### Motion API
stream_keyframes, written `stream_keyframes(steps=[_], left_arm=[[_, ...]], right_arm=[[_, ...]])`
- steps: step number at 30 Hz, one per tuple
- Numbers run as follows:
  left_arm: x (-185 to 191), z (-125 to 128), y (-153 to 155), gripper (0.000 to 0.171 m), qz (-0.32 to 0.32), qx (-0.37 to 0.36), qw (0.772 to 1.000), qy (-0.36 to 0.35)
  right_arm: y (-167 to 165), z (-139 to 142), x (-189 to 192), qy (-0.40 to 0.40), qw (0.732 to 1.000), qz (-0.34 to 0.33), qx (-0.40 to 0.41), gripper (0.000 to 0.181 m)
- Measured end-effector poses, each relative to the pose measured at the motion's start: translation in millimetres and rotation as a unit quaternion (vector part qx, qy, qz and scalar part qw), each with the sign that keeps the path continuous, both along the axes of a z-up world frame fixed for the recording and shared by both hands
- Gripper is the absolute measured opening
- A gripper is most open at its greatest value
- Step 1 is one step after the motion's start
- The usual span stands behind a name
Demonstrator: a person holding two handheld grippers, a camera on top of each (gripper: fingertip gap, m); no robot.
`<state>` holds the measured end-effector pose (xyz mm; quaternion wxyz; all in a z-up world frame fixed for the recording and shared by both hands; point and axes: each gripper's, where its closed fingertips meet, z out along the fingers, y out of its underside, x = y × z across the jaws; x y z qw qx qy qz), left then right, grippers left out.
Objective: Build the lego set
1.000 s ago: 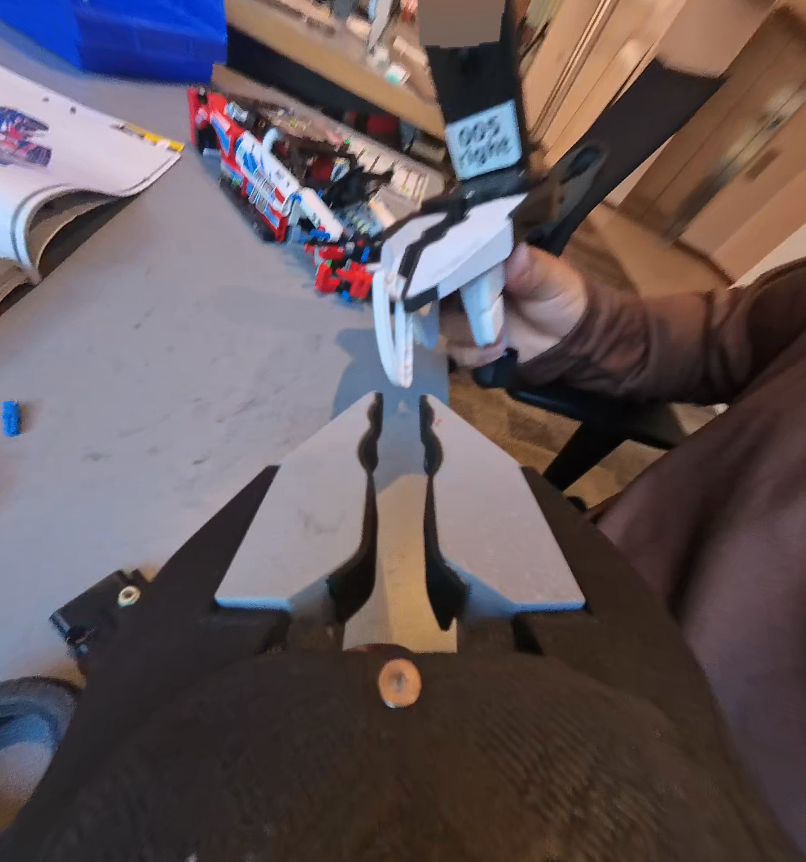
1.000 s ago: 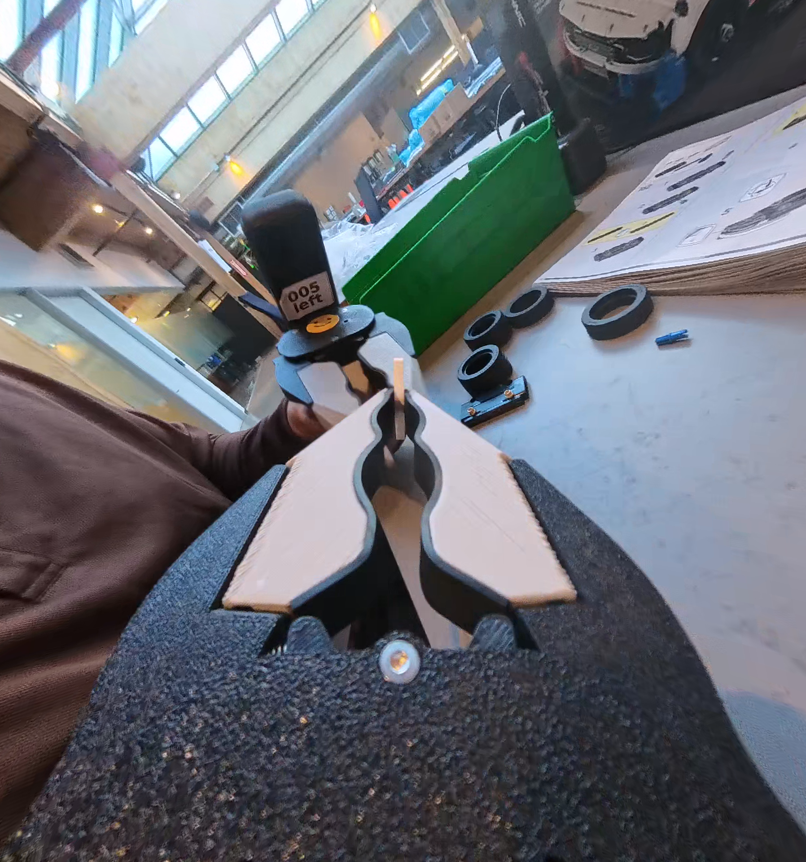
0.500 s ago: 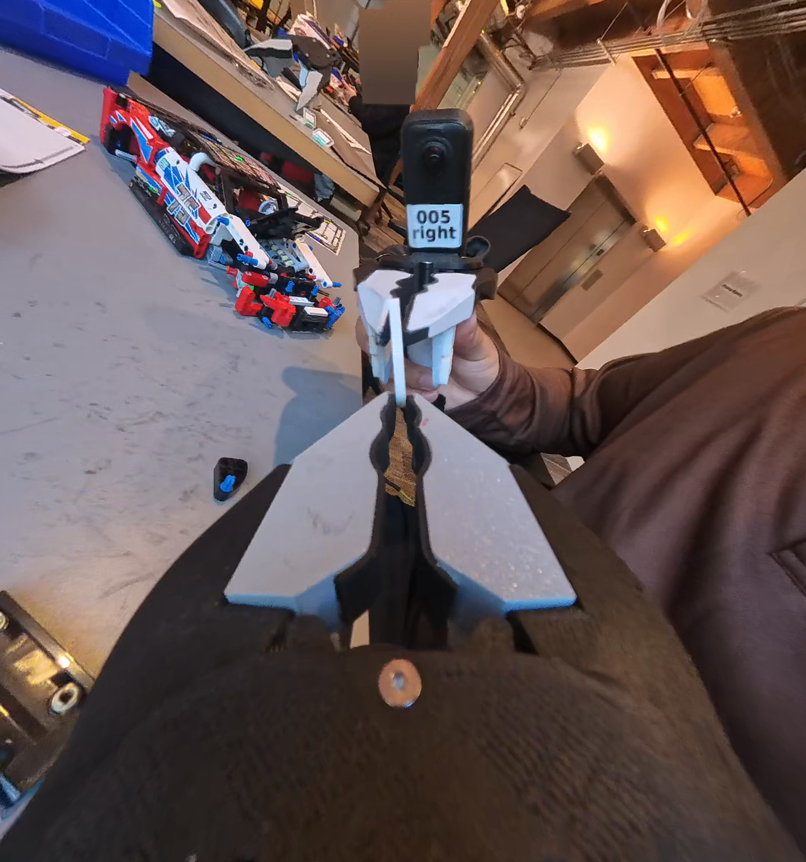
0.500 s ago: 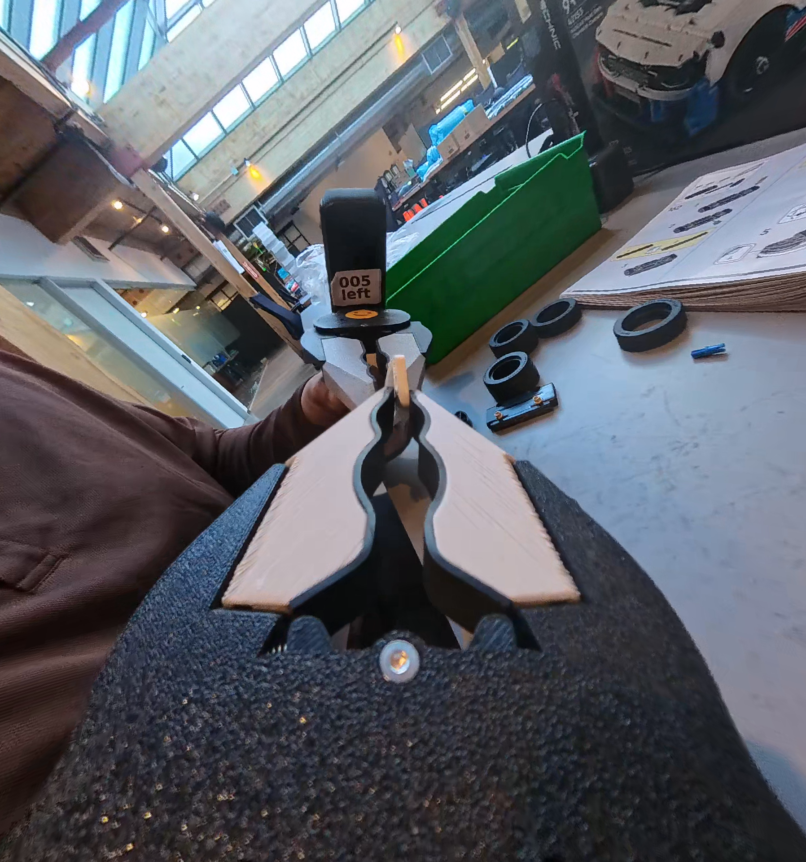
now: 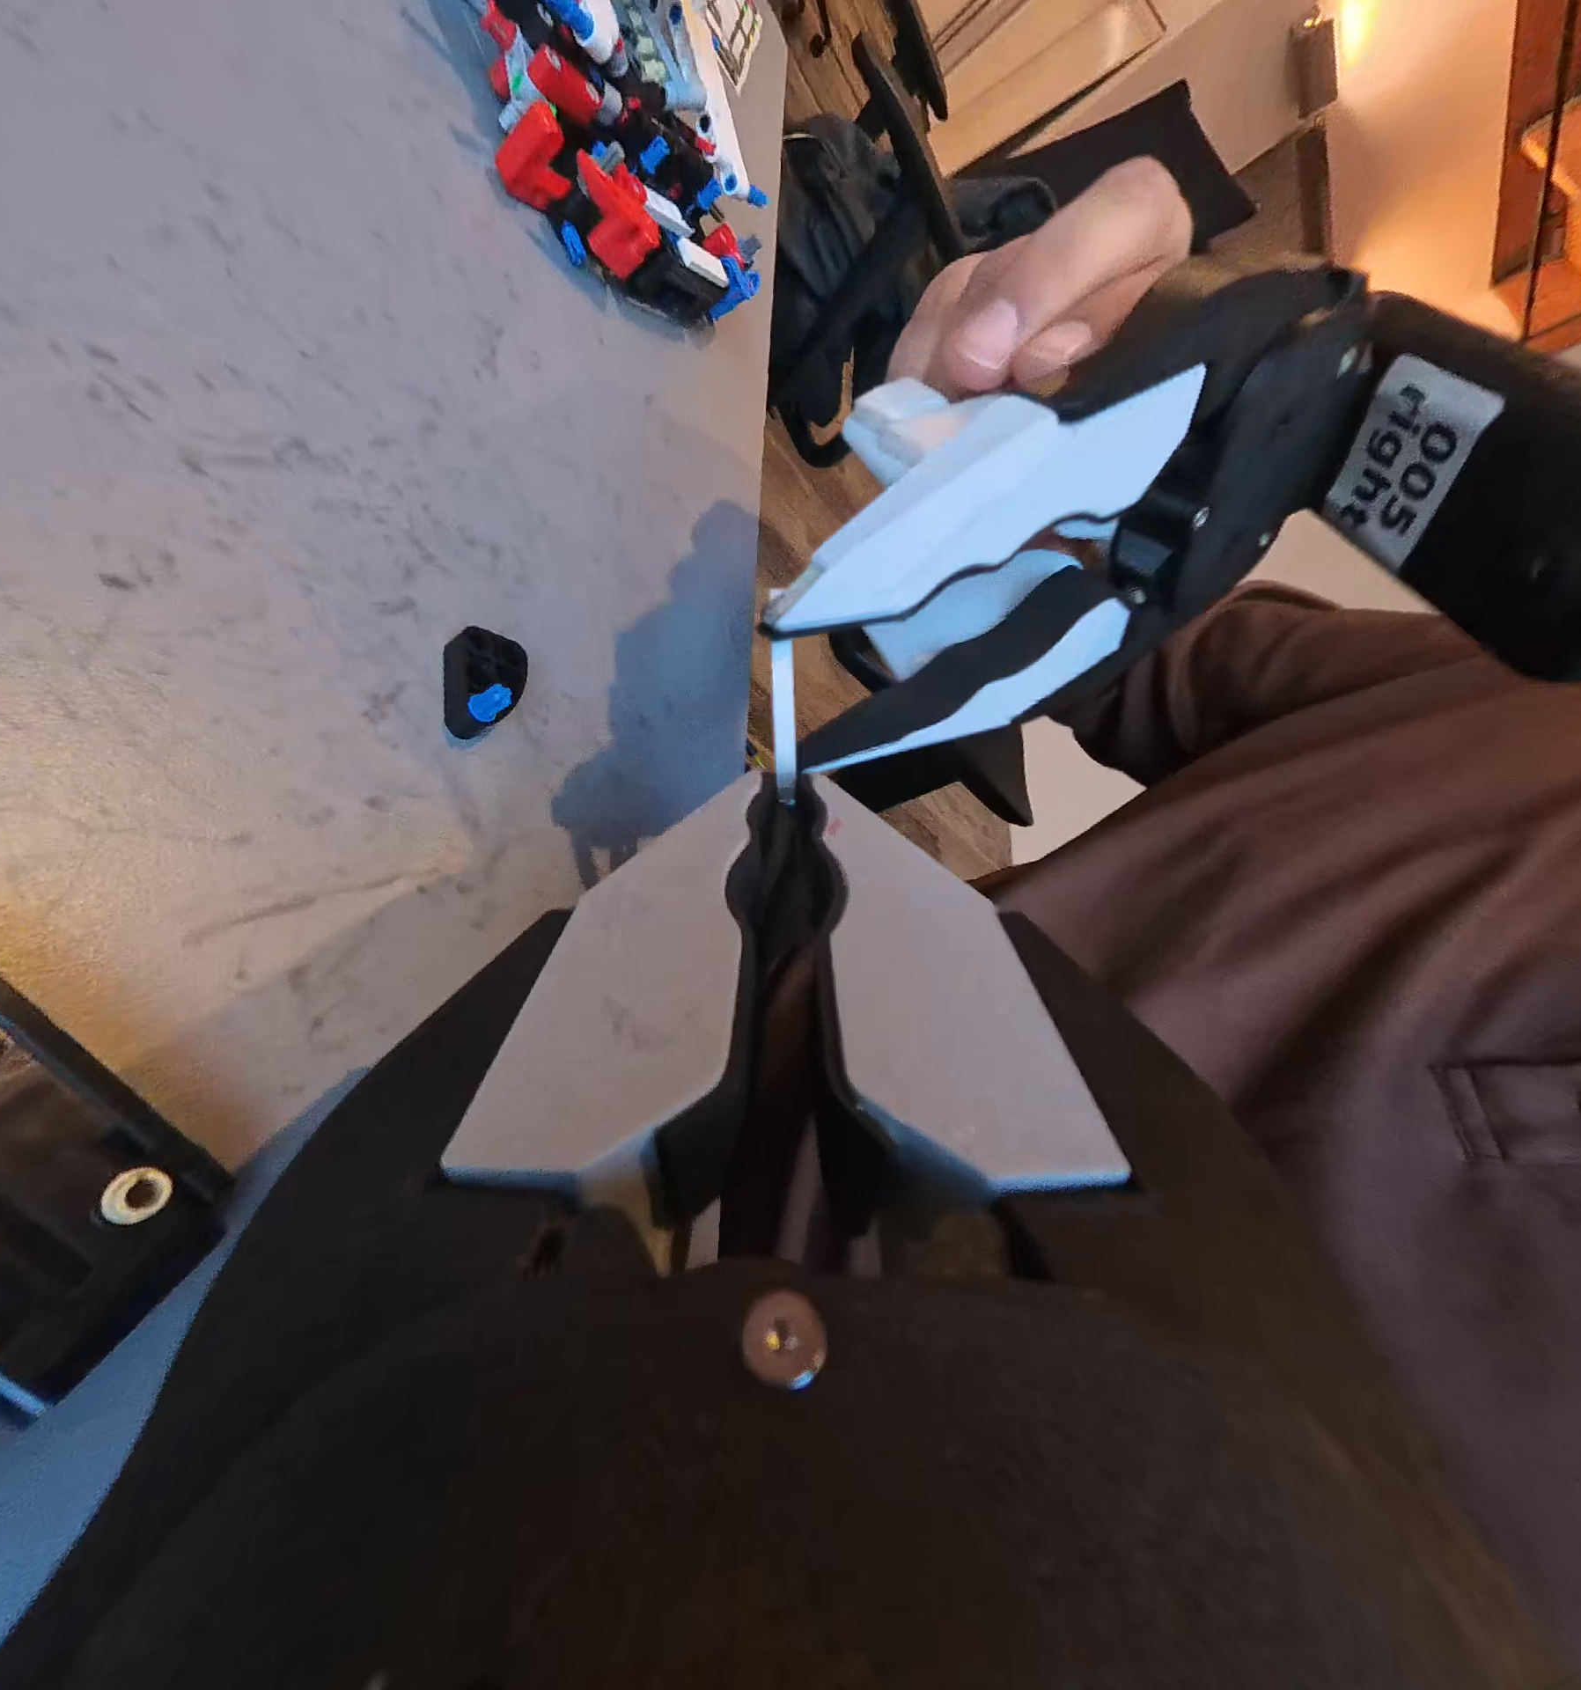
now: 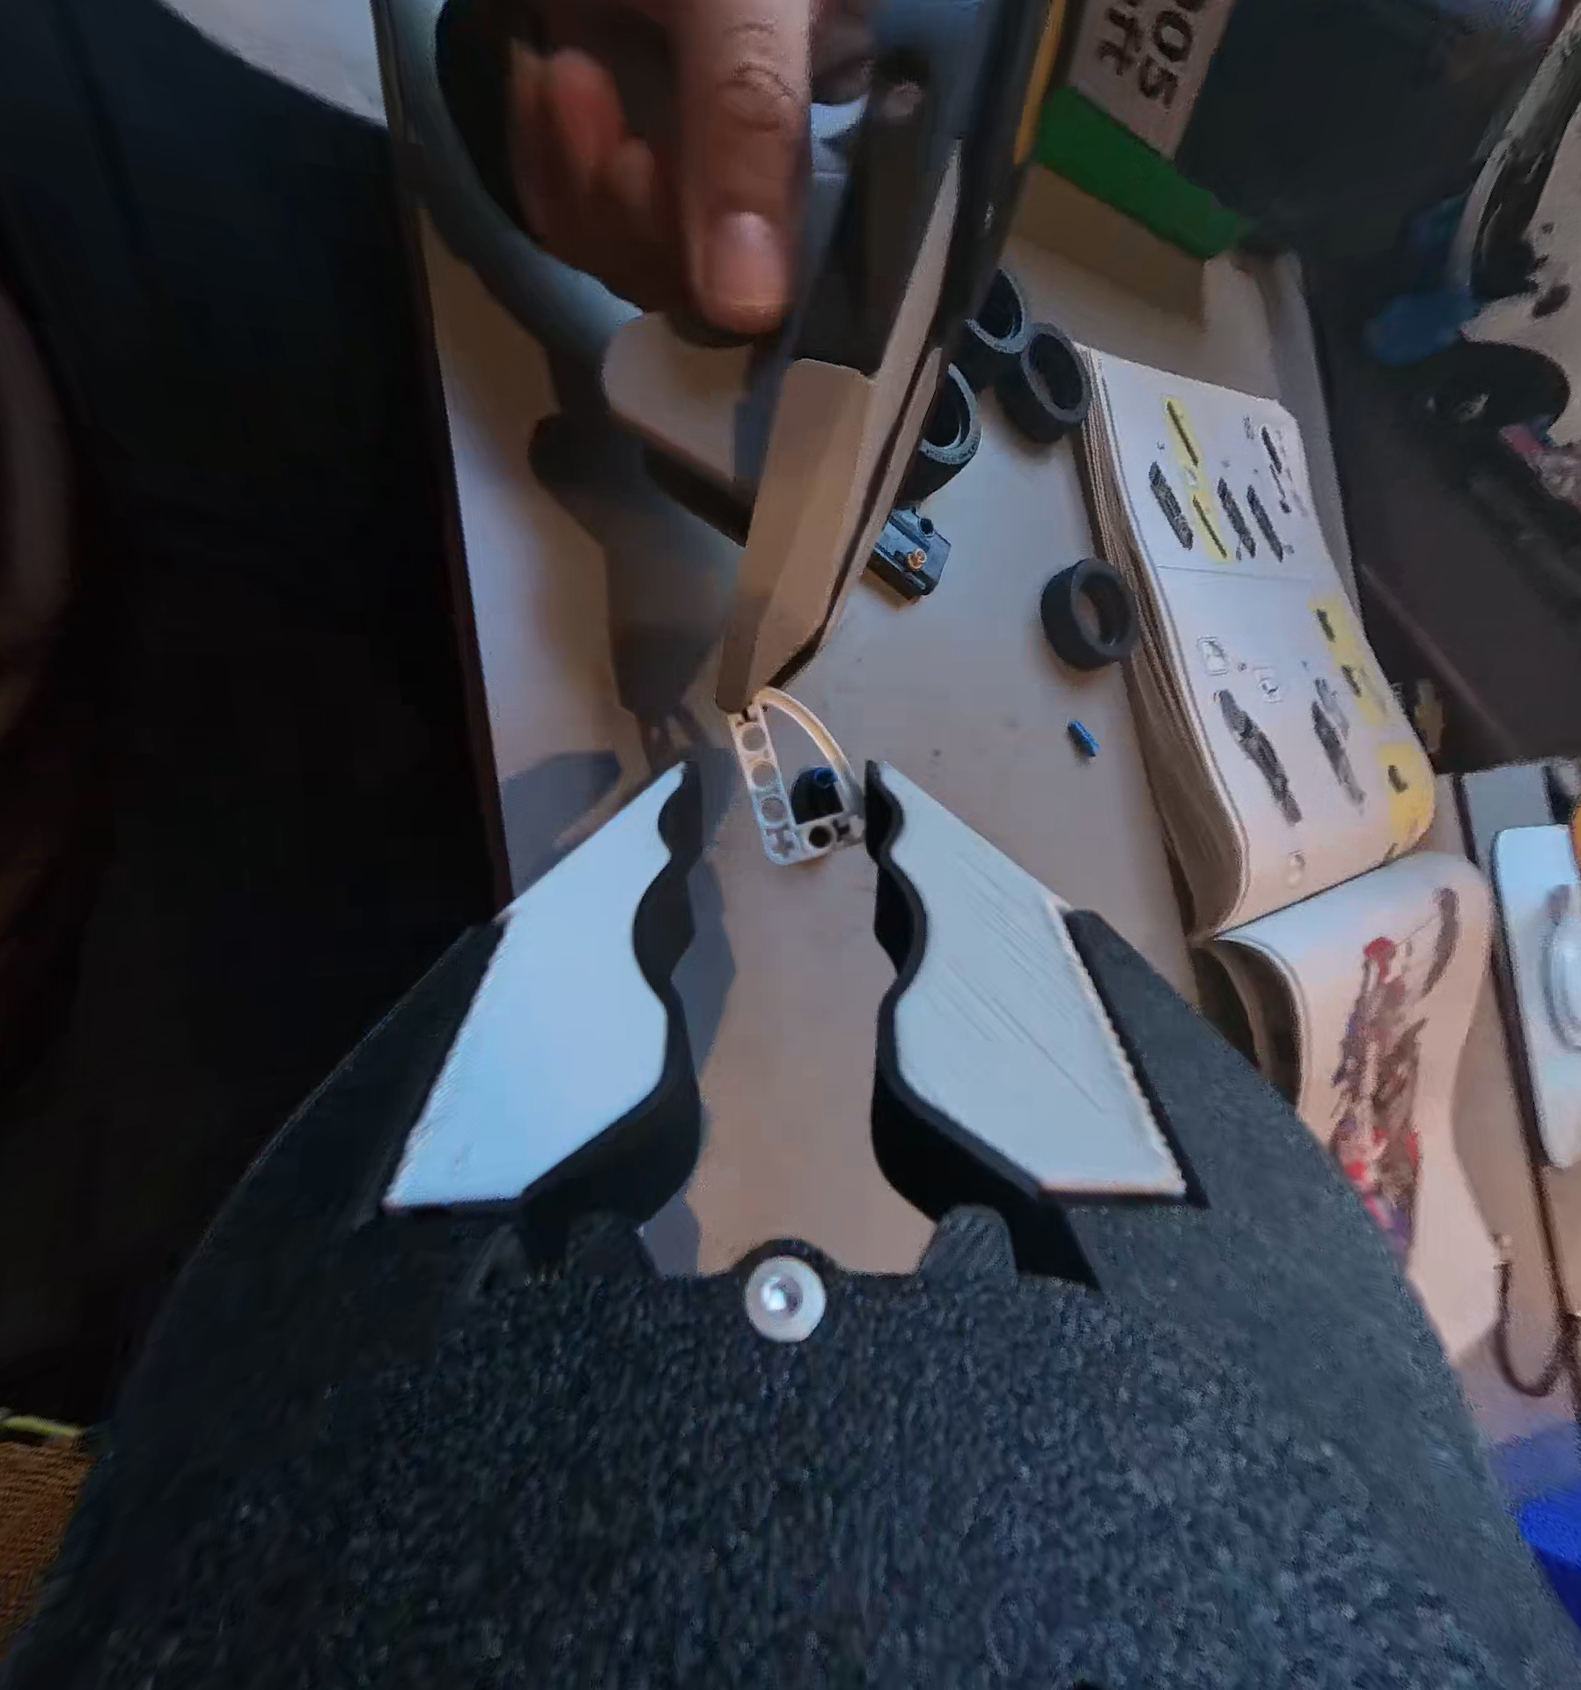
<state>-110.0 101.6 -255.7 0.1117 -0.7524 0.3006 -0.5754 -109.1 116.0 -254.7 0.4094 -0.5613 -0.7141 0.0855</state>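
My left gripper [image 5: 782, 794] has its jaws pinched on the end of a thin white lego piece [image 6: 779, 797], held off the edge of the worktop [image 5: 220, 411]. My right gripper [image 6: 778, 777] stands with jaws wide apart around the piece's other end, gripping nothing. Farther off on the worktop lie a small black part [image 5: 483, 680] and the red, white and blue lego model [image 5: 622, 174].

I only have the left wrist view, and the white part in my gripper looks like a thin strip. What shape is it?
Observer: From the right wrist view, the white part is an L-shaped beam with holes; a curved white tube joins its ends.
Operator: Where am I gripping it?
Observer: The left gripper pinches the long arm's tip.
Operator: Any loose pins?
Observer: One blue pin lies on the table, near the open booklet.
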Motion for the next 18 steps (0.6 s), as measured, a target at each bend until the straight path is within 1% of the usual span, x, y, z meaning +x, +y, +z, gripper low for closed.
stream_keyframes(steps=[3,6,7,9,10,11,12,14,16,18], left_arm=[[0,-3,-2,0.002,-0.007,-0.015,1.0,-0.002],[0,-1,-1,0.002,-0.006,-0.037,0.999,-0.021],[0,0,0,0.002,-0.003,-0.039,0.999,-0.029],[-1,7,3,0.002,0.003,-0.017,0.999,-0.046],[-2,9,7,0.002,0.011,0.006,0.999,-0.047],[-5,6,14,0.0,0.026,0.043,0.998,-0.031],[-10,-1,24,0.0,0.046,0.091,0.995,0.004],[-17,-10,37,0.004,0.071,0.179,0.979,0.061],[-18,-15,41,0.005,0.067,0.247,0.961,0.103],[-16,-23,41,0.01,0.051,0.284,0.947,0.141]], right_arm=[[4,-5,-1,-0.019,0.999,0.013,0.042,0.025],[5,-6,-1,-0.018,0.998,0.021,0.05,0.024],[6,-5,-1,-0.013,0.999,0.02,0.046,0.024],[9,-2,-1,0.007,1.0,0.011,0.008,0.024],[13,-1,0,0.016,1.0,0.0,-0.015,0.024],[21,-3,3,0.015,0.999,-0.018,-0.034,0.024],[29,-9,8,0.0,0.998,-0.035,-0.055,0.024],[39,-22,16,-0.032,0.993,-0.059,-0.093,0.024],[43,-32,17,-0.047,0.99,-0.065,-0.116,0.024],[42,-36,12,-0.049,0.988,-0.057,-0.135,0.024]])
